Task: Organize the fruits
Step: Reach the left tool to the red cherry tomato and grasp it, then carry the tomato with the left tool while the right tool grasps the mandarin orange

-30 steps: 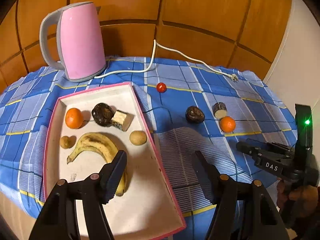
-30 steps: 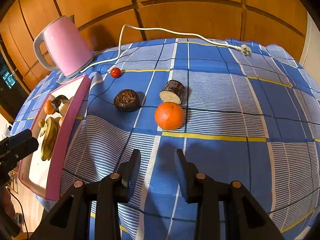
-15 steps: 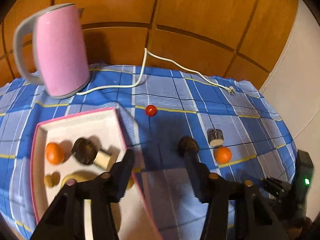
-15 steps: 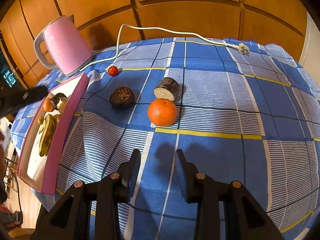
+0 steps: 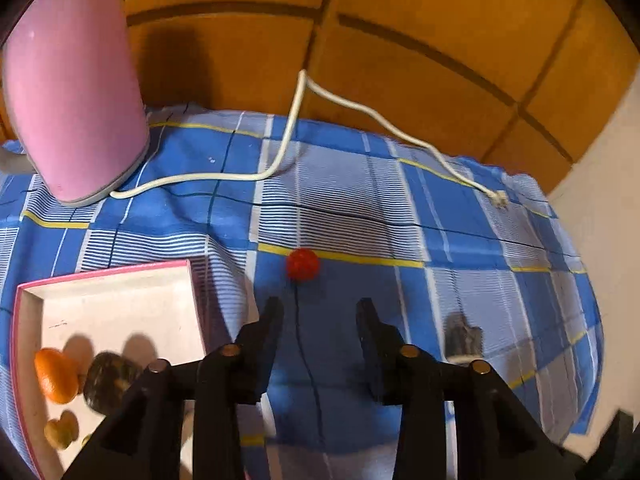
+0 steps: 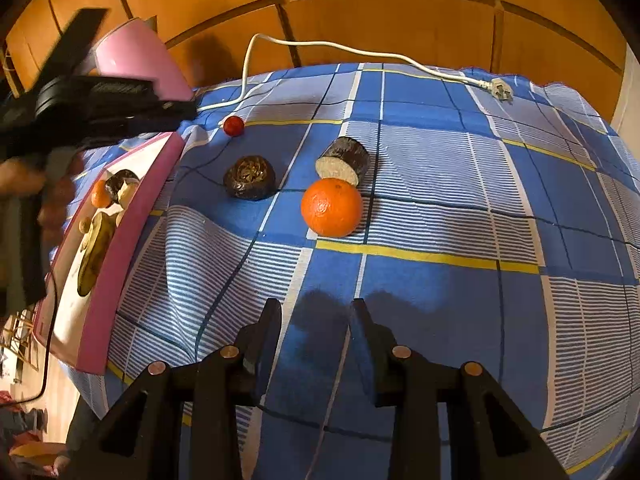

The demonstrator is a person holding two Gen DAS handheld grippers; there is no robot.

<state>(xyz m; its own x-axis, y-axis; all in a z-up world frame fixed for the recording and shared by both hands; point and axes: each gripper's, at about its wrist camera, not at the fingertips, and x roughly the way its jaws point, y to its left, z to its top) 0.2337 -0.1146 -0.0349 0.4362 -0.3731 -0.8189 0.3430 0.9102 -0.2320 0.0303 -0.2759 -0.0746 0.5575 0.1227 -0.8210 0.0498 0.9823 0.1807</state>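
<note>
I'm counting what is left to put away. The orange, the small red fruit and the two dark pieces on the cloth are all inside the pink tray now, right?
Not right. The orange, the small red fruit and the two dark pieces lie on the cloth, outside the pink tray. The right wrist view shows it.

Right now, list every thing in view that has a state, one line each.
Left hand-held gripper: jaws just closing, nothing between them, aimed at the small red fruit.
Right hand-held gripper: narrow gap, empty.
Small red fruit: loose on the cloth.
Orange: on the cloth, outside the tray.
Tray: partly filled with fruit.
Kettle plug: unplugged, lying on the cloth.
</note>
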